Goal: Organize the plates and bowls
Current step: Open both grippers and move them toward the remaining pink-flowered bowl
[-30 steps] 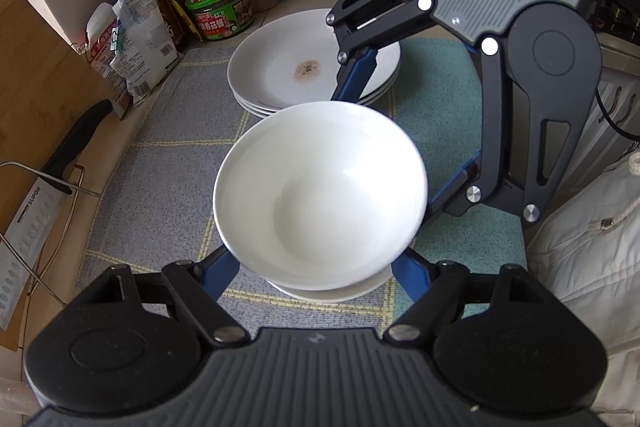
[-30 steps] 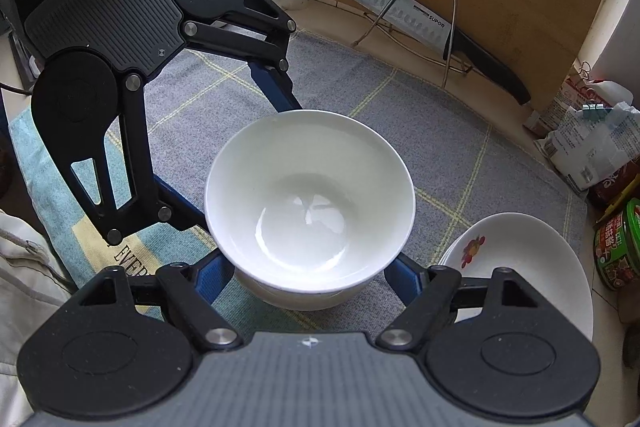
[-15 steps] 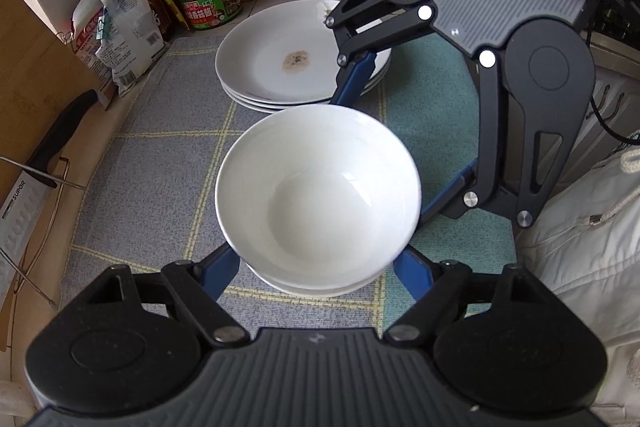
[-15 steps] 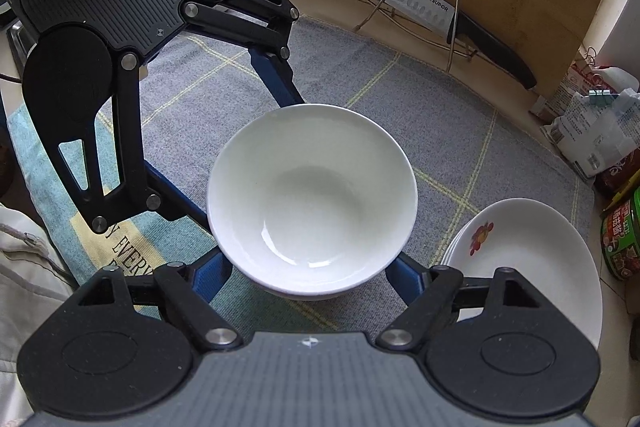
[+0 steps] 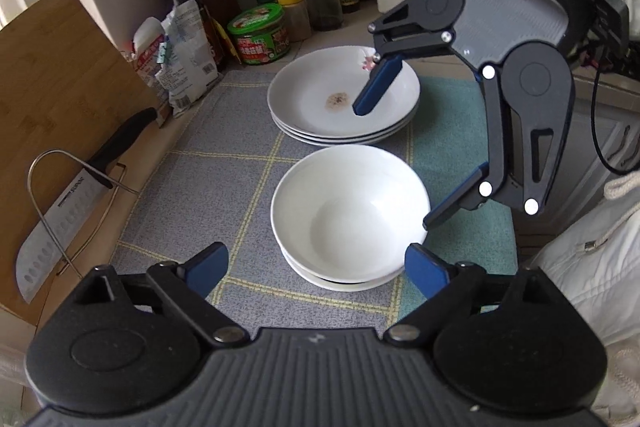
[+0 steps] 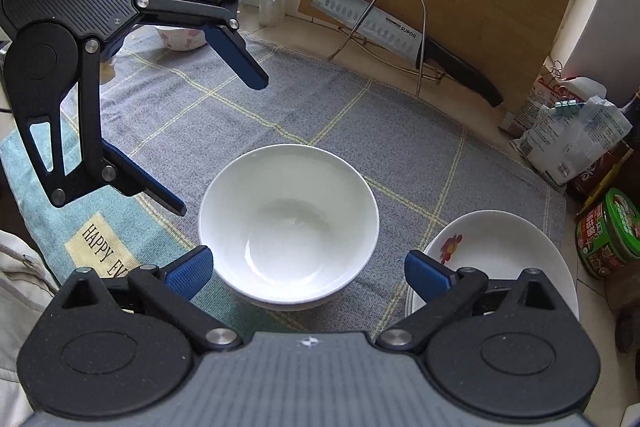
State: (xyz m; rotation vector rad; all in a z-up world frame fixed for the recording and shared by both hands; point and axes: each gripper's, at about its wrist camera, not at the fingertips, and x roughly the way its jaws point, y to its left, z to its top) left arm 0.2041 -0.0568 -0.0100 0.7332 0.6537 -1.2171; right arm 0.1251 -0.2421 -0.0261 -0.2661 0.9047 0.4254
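Grey mat [image 5: 192, 187], stacked bowls [image 5: 350, 211] upright, mouth up

The nested bowls [image 5: 350, 211] sit on the mat [image 5: 192, 187], just before the stacked plates [image 5: 344, 95].

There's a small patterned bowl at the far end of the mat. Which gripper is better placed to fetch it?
Left, probably. In the right wrist view the left gripper, jaws opening and empty, hangs just in front of the patterned bowl. The right gripper straddles the stacked white bowls, farther from it.
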